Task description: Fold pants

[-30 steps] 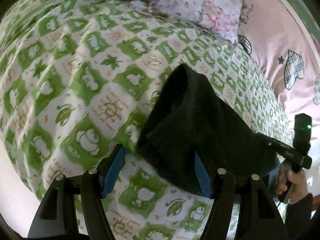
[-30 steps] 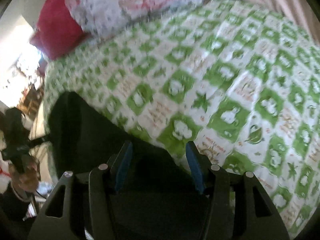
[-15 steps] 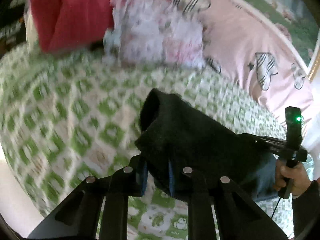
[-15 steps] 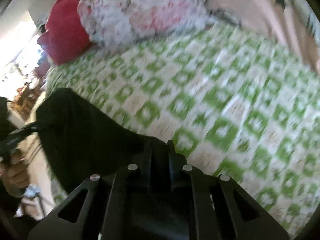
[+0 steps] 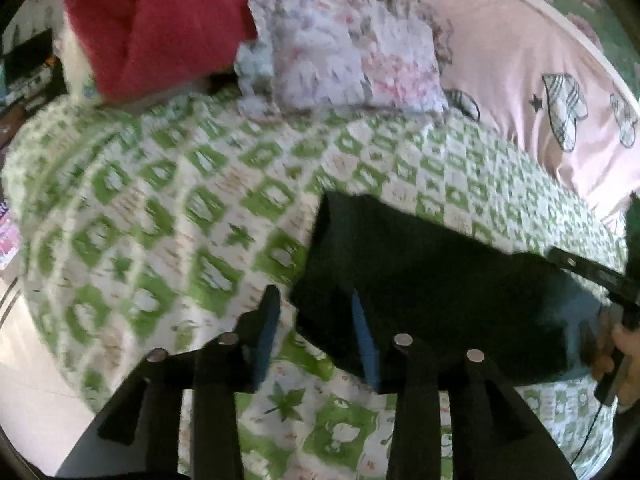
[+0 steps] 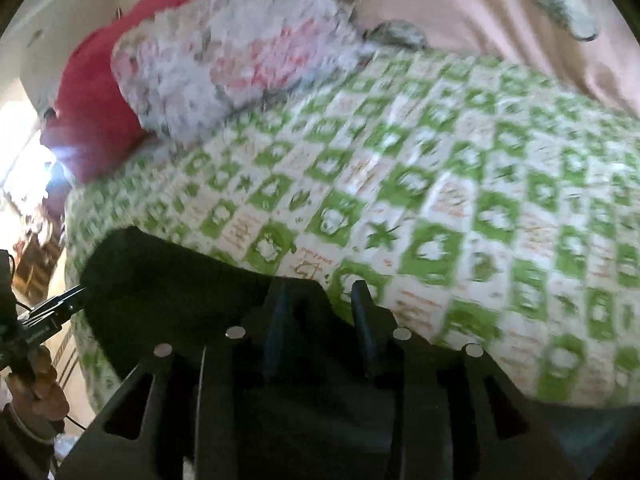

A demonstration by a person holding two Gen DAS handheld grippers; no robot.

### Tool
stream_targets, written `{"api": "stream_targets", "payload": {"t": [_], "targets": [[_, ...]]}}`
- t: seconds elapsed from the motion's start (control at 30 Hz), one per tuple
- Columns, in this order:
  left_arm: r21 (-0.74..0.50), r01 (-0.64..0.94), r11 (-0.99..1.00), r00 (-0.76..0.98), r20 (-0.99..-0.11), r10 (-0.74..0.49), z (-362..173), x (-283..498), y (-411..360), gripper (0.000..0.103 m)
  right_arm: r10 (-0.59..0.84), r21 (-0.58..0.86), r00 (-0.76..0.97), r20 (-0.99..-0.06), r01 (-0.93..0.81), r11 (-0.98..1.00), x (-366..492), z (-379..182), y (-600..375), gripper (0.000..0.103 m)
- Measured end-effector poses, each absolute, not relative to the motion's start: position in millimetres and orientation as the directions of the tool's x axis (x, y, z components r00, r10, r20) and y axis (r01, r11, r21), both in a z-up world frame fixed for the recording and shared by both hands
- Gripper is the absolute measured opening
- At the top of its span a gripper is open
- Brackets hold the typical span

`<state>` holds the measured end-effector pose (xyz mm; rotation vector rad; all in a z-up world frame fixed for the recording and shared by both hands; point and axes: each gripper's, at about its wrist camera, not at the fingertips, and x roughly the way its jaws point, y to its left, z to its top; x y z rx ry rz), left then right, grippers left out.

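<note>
The black pants (image 5: 432, 280) lie folded on the green-and-white patterned bedspread (image 5: 168, 208). My left gripper (image 5: 316, 312) is open, its blue-padded fingers straddling the near left corner of the pants without pinching it. In the right wrist view the pants (image 6: 168, 280) lie at lower left. My right gripper (image 6: 320, 300) is open, its fingers standing apart over the right edge of the black cloth. The right gripper and the hand holding it also show at the right edge of the left wrist view (image 5: 600, 276).
A red pillow (image 5: 152, 28) and a floral pillow (image 5: 340, 48) lie at the head of the bed. A pink sheet with heart prints (image 5: 540, 80) lies along the right. The bed's edge and the floor (image 5: 24, 380) are at lower left.
Both grippers were shut on the pants half a second ago and have now opened, letting the cloth go onto the bed. Both views have shifted, with motion blur.
</note>
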<state>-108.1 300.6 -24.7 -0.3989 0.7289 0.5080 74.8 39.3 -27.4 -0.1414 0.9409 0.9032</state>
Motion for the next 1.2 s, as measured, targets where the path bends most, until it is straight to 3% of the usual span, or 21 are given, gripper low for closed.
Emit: {"api": "stream_targets", "payload": {"t": [0.07, 0.17, 0.37, 0.73, 0.87, 1.2], "targets": [[-0.175, -0.566, 0.805, 0.653, -0.692, 0.308, -8.8, -114.8, 299.0, 0.041, 0.626, 0.275, 0.292, -0.724, -0.709, 0.649, 65.6, -12.7, 20.7, 0.047], [-0.19, -0.548, 0.814, 0.681, -0.666, 0.303, 9.7, -116.0, 291.5, 0.057, 0.633, 0.291, 0.331, -0.7, -0.678, 0.675, 48.3, 1.3, -15.0, 0.05], [-0.189, -0.424, 0.886, 0.725, -0.657, 0.206, 25.9, -83.6, 246.4, 0.057, 0.613, 0.348, 0.384, -0.691, -0.566, 0.747, 25.2, 0.7, -81.5, 0.05], [-0.148, -0.172, 0.974, 0.691, -0.723, 0.013, 9.2, -14.7, 134.7, 0.057, 0.531, 0.417, 0.503, -0.682, -0.33, 0.847, 3.7, -4.8, -206.1, 0.051], [-0.132, -0.087, 0.987, 0.667, -0.744, -0.041, 5.5, 4.8, 98.3, 0.057, 0.506, 0.434, 0.543, -0.67, -0.266, 0.861, -3.5, -6.4, -235.7, 0.059], [-0.106, 0.113, 0.988, 0.62, -0.769, -0.154, 10.0, 40.7, 24.2, 0.059, 0.438, 0.467, 0.605, -0.665, -0.12, 0.876, -9.9, -12.2, -294.3, 0.06]]}}
